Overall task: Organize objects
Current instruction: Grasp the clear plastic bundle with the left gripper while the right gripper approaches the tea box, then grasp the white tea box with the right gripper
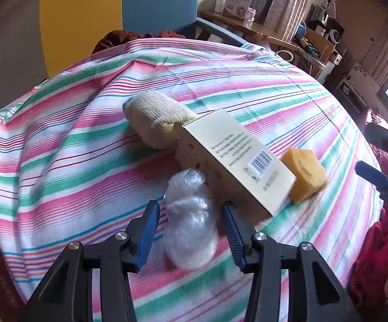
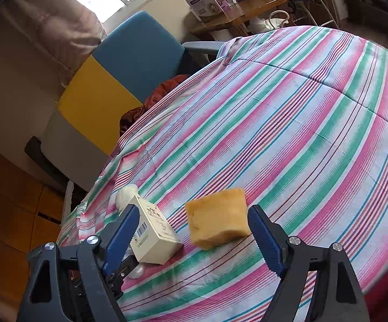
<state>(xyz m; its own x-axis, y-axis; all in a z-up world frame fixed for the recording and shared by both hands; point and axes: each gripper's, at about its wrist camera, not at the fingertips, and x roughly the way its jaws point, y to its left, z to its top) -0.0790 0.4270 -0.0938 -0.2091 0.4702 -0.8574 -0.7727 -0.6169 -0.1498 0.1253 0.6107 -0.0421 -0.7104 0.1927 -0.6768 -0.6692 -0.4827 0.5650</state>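
Four objects lie clustered on the striped cloth (image 1: pixel 73 139): a clear plastic-wrapped white bundle (image 1: pixel 191 220), a cream carton with a barcode (image 1: pixel 236 166), a yellow sponge block (image 1: pixel 305 177) and a knitted cream glove (image 1: pixel 156 118). Left gripper (image 1: pixel 188 209) has its blue-padded fingers (image 1: pixel 148 230) spread to either side of the wrapped bundle, gaps visible on both sides, no contact seen. Bundle lies just in front of the carton; glove sits behind the carton, touching or nearly so; sponge just right of the carton. Right gripper (image 2: pixel 194 222) likewise spread wide, fingers flanking the sponge (image 2: pixel 218 220) without touching it; carton (image 2: pixel 153 233) lies partly behind its left finger. Blue and yellow chair back (image 2: pixel 118 67) stands beyond the cloth edge, wooden table (image 1: pixel 236 24) with boxes farther off.
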